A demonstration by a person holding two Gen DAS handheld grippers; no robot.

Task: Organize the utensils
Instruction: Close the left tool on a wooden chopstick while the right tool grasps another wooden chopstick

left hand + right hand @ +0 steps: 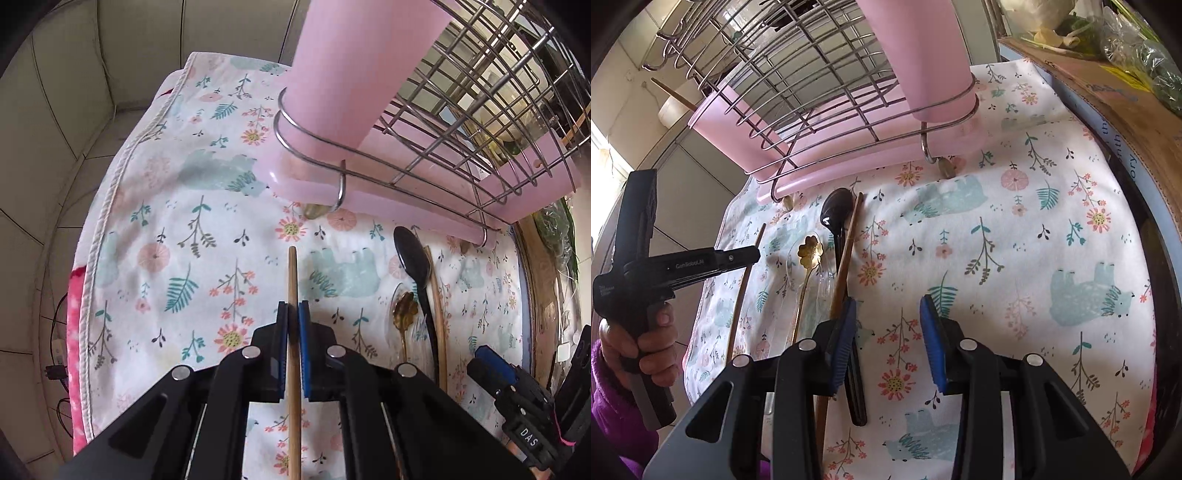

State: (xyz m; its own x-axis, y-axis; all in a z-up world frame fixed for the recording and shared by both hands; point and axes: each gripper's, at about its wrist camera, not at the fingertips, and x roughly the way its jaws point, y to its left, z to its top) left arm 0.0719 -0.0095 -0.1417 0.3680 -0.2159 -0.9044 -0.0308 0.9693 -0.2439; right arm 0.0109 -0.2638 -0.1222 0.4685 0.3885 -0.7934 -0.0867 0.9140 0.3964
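Left gripper [294, 314] is clamped on a wooden chopstick [293, 280], the stick running between both blue pads and pointing forward toward the rack. Right gripper [888, 308] stands with its jaws apart and nothing between them, hovering above the cloth beside the remaining utensils.

Items, largest first. Floral cloth [184, 206] covers the work surface. A wire dish rack [820, 74] sits at its far edge on a pink drip tray [798, 184], with a pink utensil cup [332, 74] hung in a wire ring at the rack's corner. On the cloth lie a black spoon [836, 214], a second wooden chopstick [846, 251] just beside it, a gold flower-shaped spoon [809, 249], and what appears to be a clear plastic spoon under the gold one; its outline is faint and cannot be confirmed.

Progress, as judged: early. The cup's contents cannot be seen from either view. One chopstick is in hand and not yet delivered; at least three utensils remain on the cloth.

Pose: in the right view the person's left hand [639, 339] grips the tool's handle in a fist, holding the left gripper roughly level above the cloth's left side, with the chopstick [746, 280] extending out of it front and back. The right gripper is angled downward, its left pad close to the black spoon's handle and the second chopstick.
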